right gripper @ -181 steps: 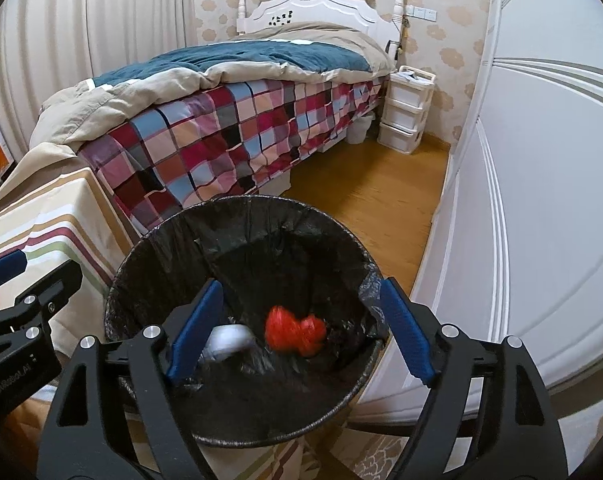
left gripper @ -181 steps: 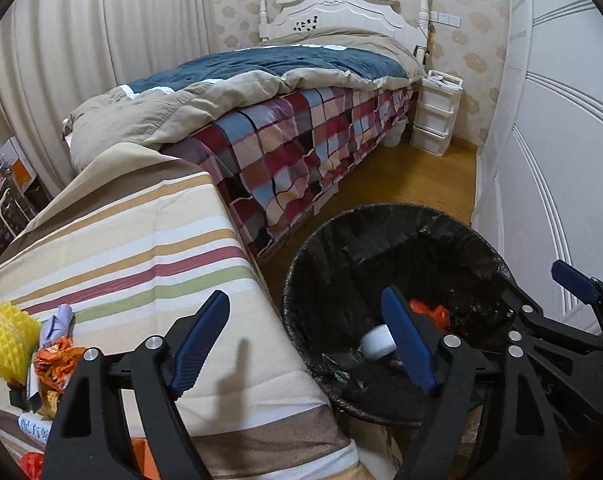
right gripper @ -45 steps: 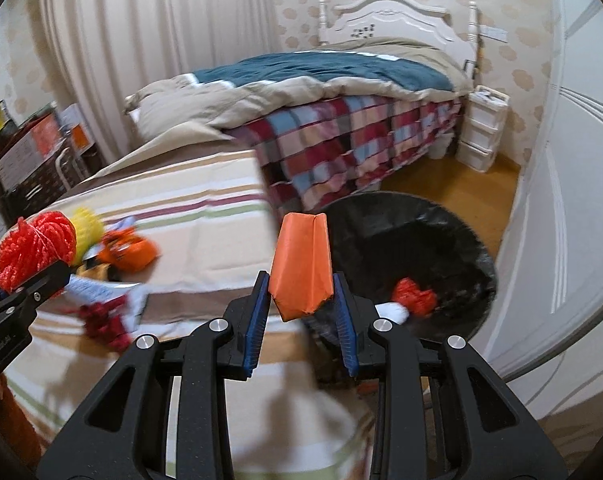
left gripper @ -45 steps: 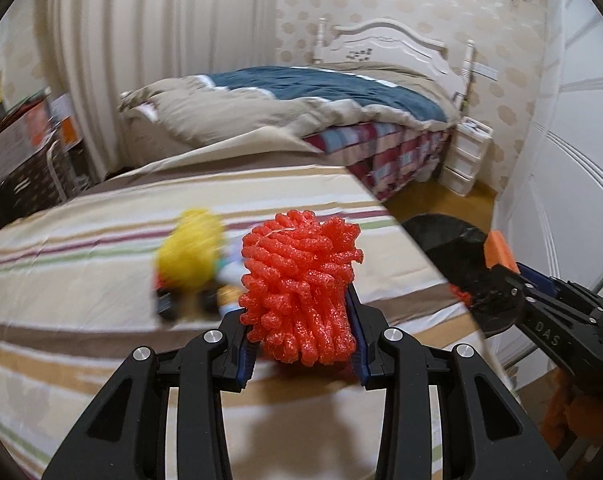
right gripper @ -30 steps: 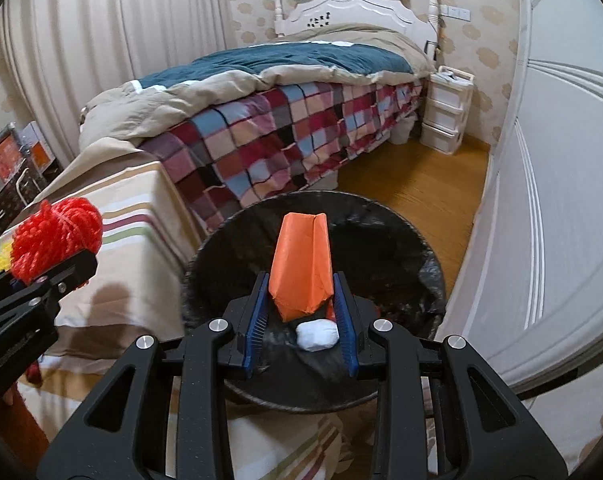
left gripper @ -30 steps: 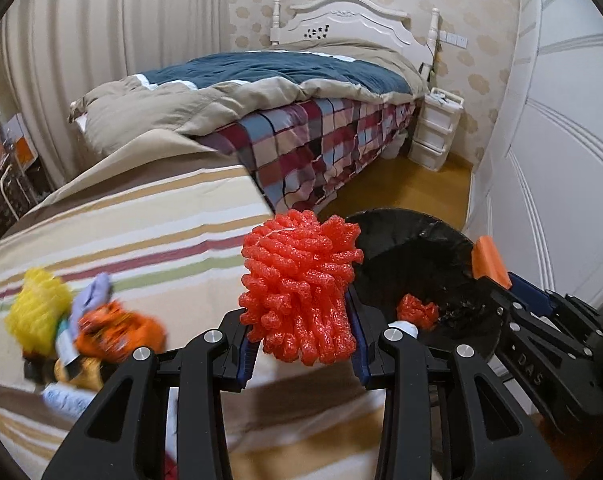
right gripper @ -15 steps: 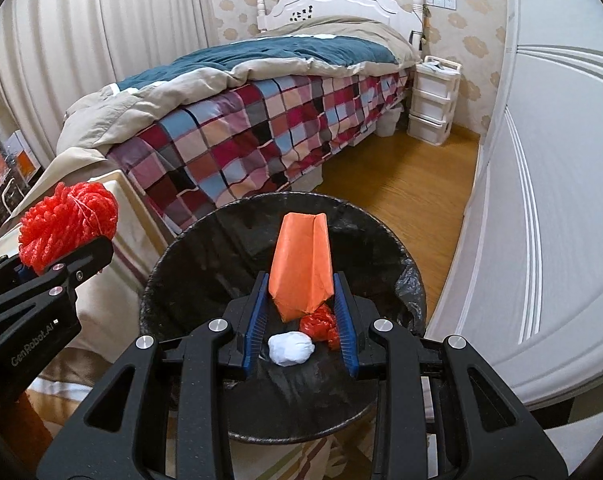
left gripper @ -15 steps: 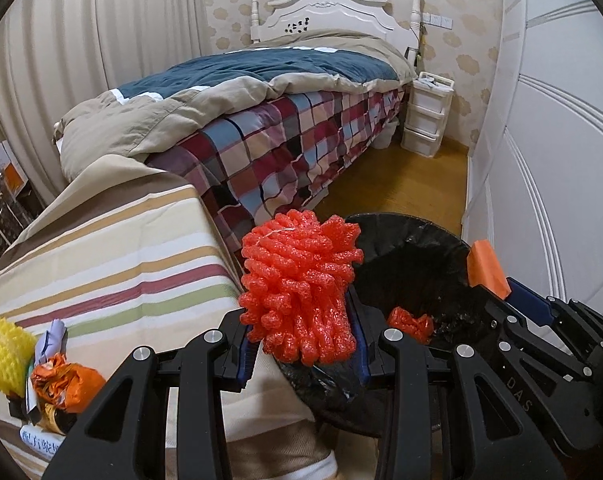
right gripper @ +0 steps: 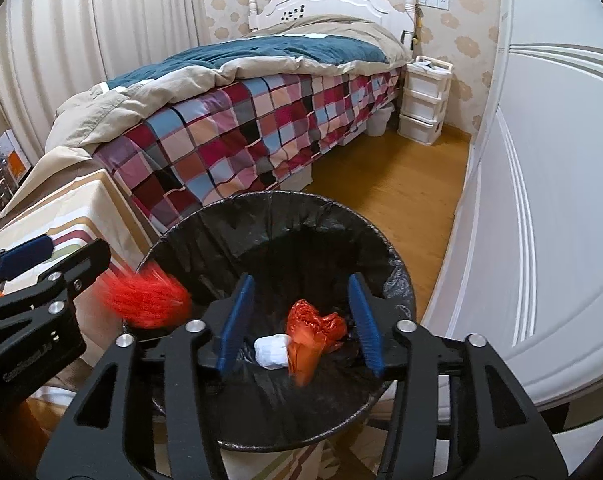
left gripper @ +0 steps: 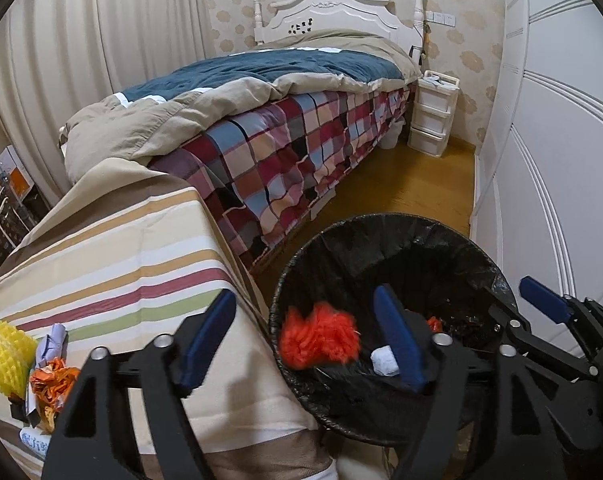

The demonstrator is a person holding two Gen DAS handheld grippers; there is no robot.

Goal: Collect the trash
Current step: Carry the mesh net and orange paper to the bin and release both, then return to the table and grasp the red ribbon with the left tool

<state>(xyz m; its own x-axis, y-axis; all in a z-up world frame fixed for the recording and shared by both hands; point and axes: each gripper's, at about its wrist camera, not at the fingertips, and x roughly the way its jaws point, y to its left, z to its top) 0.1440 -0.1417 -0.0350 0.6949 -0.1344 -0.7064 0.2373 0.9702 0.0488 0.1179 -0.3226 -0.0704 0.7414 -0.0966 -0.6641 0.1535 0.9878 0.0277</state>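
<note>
Leftover trash [left gripper: 41, 376] lies on the counter [left gripper: 141, 264] to the left, nearer the left gripper [left gripper: 301, 344]; both grippers' fingers are opening, empty, over the bin [right gripper: 397, 280], right gripper [right gripper: 301, 320] included.

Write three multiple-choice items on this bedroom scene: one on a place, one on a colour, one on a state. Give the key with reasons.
1. Where is the white wad?
A. on the bed
B. inside the black-lined trash bin
C. on the wooden floor

2. What colour is the foam net lying on the striped cloth?
A. yellow
B. green
C. blue

3. What do the jaws of the right gripper hold?
A. a bottle
B. nothing, they are opening
C. a book

Key: 1 B, it lies on the black liner at the bin's bottom. 2 A, the mesh shows bright yellow at the cloth's left edge. 3 B, the blue pads stand apart with only the bin's inside seen between them.
</note>
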